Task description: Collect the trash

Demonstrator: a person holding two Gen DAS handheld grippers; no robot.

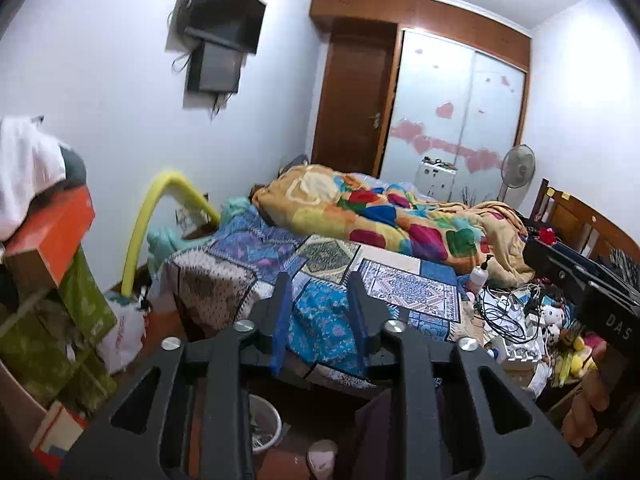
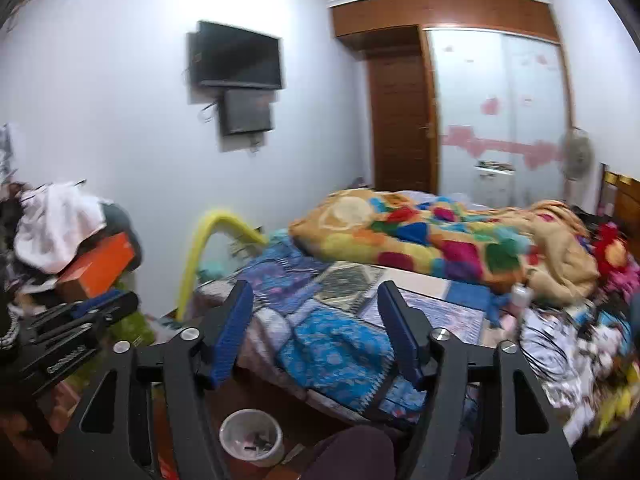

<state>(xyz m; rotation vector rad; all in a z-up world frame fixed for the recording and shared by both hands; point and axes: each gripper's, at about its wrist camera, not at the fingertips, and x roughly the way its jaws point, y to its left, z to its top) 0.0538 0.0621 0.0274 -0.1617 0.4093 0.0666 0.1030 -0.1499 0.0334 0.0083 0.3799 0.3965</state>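
My left gripper [image 1: 320, 284] is open and empty, held above the foot of a bed with a patchwork cover [image 1: 332, 316]. My right gripper [image 2: 314, 290] is open wide and empty over the same bed [image 2: 336, 340]. A small white waste bin [image 2: 251, 437] with dark scraps inside stands on the floor below the right gripper; it also shows in the left wrist view [image 1: 264, 424]. A heap of cables, papers and small toys [image 1: 520, 320] lies on the bed's right side, blurred in the right wrist view [image 2: 580, 344]. The other gripper shows at the right edge [image 1: 592, 284] and at the left [image 2: 80, 324].
A colourful blanket [image 1: 400, 216] is bunched on the bed. A white bottle [image 1: 478, 276] stands beside it. Boxes and clothes are stacked at left [image 1: 48, 240], with a yellow foam tube [image 1: 160, 208] and a plastic bag [image 1: 124, 332]. TV [image 2: 236, 56], door [image 1: 352, 92], fan [image 1: 518, 168] behind.
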